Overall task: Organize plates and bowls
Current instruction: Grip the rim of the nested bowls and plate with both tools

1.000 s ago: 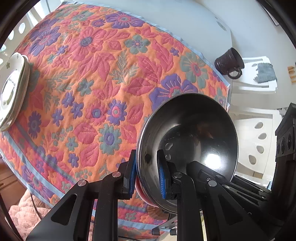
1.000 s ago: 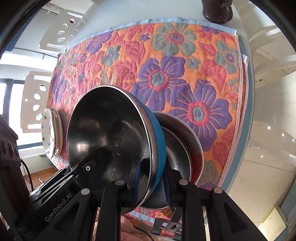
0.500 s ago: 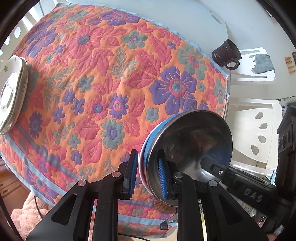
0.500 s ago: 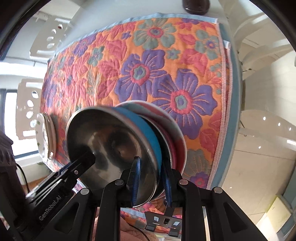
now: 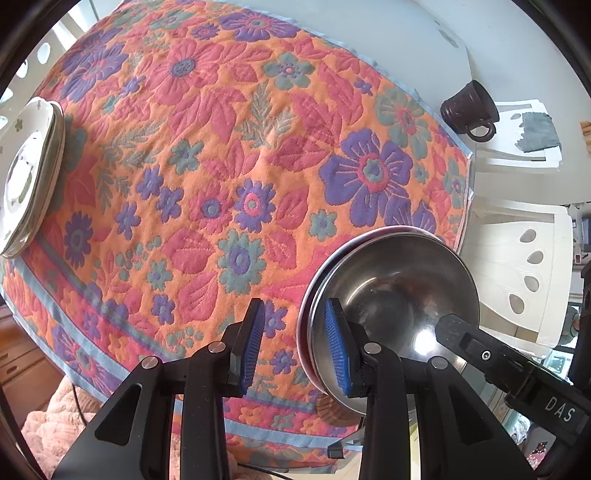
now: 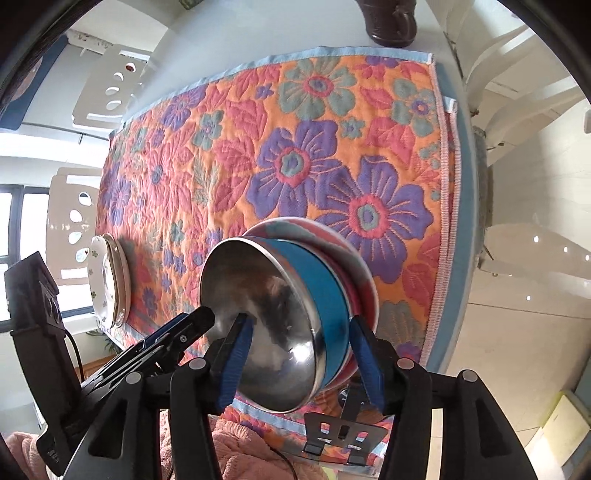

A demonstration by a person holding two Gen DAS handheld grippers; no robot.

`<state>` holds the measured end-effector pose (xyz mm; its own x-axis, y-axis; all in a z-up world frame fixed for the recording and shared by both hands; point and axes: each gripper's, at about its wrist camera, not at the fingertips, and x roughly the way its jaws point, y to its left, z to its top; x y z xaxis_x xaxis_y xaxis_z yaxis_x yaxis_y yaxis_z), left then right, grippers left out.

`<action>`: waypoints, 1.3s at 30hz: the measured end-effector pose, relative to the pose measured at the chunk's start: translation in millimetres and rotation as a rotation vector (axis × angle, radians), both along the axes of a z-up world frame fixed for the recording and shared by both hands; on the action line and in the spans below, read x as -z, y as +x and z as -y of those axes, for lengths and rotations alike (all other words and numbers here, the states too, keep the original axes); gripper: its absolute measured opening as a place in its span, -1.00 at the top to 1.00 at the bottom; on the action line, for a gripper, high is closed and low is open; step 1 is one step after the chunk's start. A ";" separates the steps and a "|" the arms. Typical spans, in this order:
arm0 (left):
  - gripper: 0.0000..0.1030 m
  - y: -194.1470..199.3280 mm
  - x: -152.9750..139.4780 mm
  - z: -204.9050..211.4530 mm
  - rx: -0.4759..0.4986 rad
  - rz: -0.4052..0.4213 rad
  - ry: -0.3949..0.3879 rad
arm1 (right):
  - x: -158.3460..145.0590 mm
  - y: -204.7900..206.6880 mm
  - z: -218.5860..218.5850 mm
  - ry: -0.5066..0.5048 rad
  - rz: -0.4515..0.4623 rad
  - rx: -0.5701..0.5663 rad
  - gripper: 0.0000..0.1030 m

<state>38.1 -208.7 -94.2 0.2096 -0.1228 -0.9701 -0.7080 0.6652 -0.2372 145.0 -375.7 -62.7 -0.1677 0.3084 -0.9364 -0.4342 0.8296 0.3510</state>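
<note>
The blue bowl (image 6: 295,325) sits nested in a pink bowl (image 6: 328,240) on the floral cloth (image 5: 229,155), at five o'clock from its middle. My right gripper (image 6: 299,363) and left gripper (image 5: 295,347) straddle its rim, jaws opening, pads clear. White plates (image 5: 26,177) lie at nine o'clock.

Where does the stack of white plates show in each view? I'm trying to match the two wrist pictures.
Left wrist: the stack of white plates sits at the far left edge, on the flowered cloth.
Right wrist: the plates are at mid-left, left of the blue bowl.
Shared landmark: the dark mug beyond the cloth's far edge.
</note>
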 end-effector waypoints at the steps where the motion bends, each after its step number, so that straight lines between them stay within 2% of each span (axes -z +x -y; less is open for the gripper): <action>1: 0.40 0.2 2.6 -0.2 -0.001 -0.008 -0.007 | 2.0 0.6 1.5 -0.011 0.000 0.004 -0.03; 6: 0.40 4.7 13.0 3.0 0.021 -0.019 -0.033 | 14.5 3.1 8.7 -0.017 -0.022 0.018 -0.03; 11: 0.39 12.2 29.4 10.0 0.052 -0.035 -0.045 | 48.9 8.4 14.7 -0.052 -0.063 0.036 -0.05; 13: 0.35 13.9 32.8 11.2 0.054 -0.025 -0.053 | 60.2 11.2 18.5 -0.031 -0.090 0.064 -0.06; 15: 0.35 17.1 33.1 14.0 0.068 -0.015 -0.039 | 68.1 13.2 20.9 0.035 -0.124 0.092 -0.06; 17: 0.36 21.9 33.6 18.5 0.088 -0.004 -0.025 | 72.9 13.5 20.5 0.068 -0.127 0.095 -0.06; 20: 0.42 28.4 37.9 22.9 0.107 0.011 -0.052 | 75.1 10.6 17.7 0.108 -0.105 0.100 -0.06; 23: 0.42 32.1 37.2 25.0 0.128 0.020 -0.041 | 74.3 10.1 16.7 0.112 -0.101 0.095 -0.05; 29: 0.46 36.8 24.0 28.6 0.197 0.064 0.044 | 72.5 10.6 15.5 0.143 -0.118 0.069 -0.04; 39: 0.46 23.5 13.1 1.8 0.202 0.095 0.037 | 62.4 6.7 -9.5 0.138 -0.090 0.044 -0.03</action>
